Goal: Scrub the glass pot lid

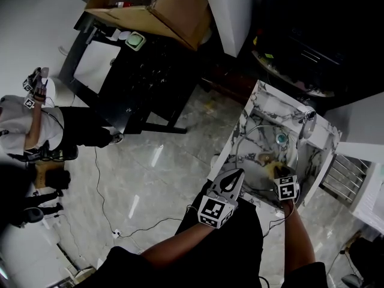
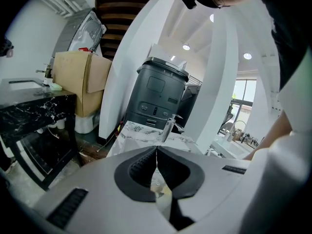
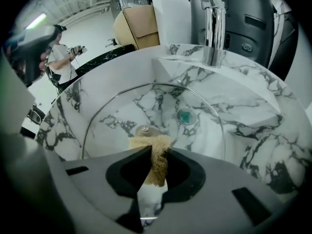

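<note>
The glass pot lid [image 3: 146, 106] lies tilted in the marble sink [image 3: 243, 116], its metal rim arcing round and its knob [image 3: 144, 129] near my jaws. In the head view the lid [image 1: 259, 144] fills the basin. My right gripper [image 3: 156, 152] is shut on a tan scrubbing sponge [image 3: 155, 155] that rests against the lid by the knob; from above, this gripper [image 1: 283, 174] dips into the sink. My left gripper [image 1: 238, 173] hovers over the sink's near-left rim, apart from the lid. Its jaws [image 2: 156, 149] are shut, tips touching, with nothing between them.
A chrome faucet [image 3: 214, 28] stands at the sink's back edge, a green drain plug [image 3: 185, 116] under the lid. Left of the sink lies open tiled floor with a cable [image 1: 99, 185]. A black table [image 1: 132, 77], a cardboard box [image 1: 156, 8] and another person [image 1: 36, 125] are farther left.
</note>
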Available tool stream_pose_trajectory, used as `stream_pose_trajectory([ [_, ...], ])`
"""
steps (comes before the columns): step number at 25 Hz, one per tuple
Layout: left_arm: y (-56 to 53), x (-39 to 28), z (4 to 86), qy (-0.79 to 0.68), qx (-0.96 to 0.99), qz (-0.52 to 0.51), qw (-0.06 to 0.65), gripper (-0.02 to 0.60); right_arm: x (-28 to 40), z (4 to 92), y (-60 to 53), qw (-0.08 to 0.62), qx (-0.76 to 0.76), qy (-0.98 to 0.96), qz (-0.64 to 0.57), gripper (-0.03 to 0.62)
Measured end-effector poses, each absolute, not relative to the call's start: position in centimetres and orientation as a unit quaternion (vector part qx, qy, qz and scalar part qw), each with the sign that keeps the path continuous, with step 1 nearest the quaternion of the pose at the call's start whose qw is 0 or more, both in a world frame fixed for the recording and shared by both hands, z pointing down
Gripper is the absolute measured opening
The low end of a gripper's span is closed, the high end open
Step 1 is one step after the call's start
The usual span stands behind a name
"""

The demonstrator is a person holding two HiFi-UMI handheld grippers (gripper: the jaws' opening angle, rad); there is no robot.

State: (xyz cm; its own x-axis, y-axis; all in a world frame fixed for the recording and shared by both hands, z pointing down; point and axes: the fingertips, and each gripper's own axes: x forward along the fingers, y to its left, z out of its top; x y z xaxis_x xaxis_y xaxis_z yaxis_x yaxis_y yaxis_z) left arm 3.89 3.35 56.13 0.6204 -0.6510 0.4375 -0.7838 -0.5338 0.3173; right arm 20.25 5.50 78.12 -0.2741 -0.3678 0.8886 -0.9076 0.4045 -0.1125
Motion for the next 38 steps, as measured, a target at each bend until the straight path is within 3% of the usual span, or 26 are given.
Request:
stream_pose_trajectory([
  [38,2.2,1.8,56.3,-0.414,0.867,0.138,0.242,0.017,7.9,77.8,4.1,0.438,0.278,-0.797,0.309,0.074],
])
